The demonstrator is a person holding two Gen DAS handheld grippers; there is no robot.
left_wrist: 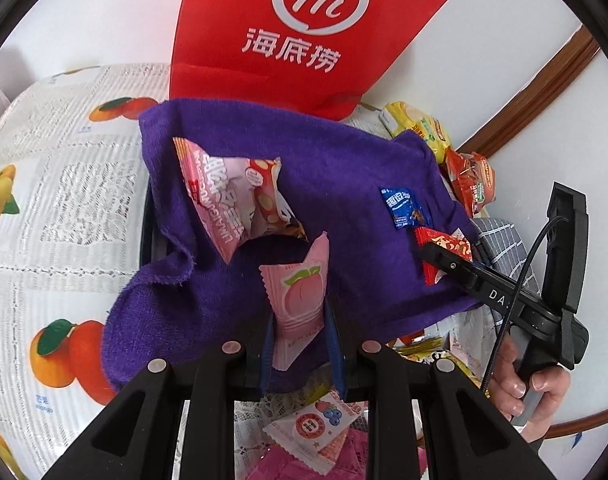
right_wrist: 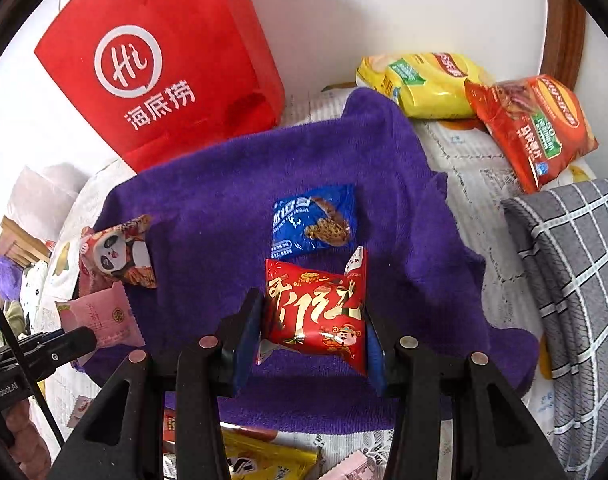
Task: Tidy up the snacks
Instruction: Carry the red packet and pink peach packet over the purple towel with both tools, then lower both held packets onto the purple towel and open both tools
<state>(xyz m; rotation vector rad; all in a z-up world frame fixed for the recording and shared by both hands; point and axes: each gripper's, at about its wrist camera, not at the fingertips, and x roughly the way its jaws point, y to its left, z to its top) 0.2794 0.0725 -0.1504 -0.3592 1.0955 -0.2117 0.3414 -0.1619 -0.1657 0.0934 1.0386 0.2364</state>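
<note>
Nearest in the left wrist view, the left gripper (left_wrist: 300,340) has its blue fingers (left_wrist: 335,344) clamped on a flat pink peach-printed sachet (left_wrist: 298,308), held over the near edge of the purple terry towel (left_wrist: 343,184). In the right wrist view, the right gripper (right_wrist: 309,340) has its fingers pressed on either side of a puffy red foil packet with gold lettering (right_wrist: 315,312), also above the towel. Just beyond it a small blue cookie packet (right_wrist: 313,222) lies on the towel, and a pink panda-printed packet (right_wrist: 116,256) sits at the towel's left side. Farther back, a yellow crisp bag (right_wrist: 419,84) and an orange crisp bag (right_wrist: 535,128) rest on the fruit-printed surface (left_wrist: 44,200) beside a red paper bag (right_wrist: 160,60). Sorting looks partly done: two packets are laid out, two are in hand, and loose wrappers remain below the towel.
</note>
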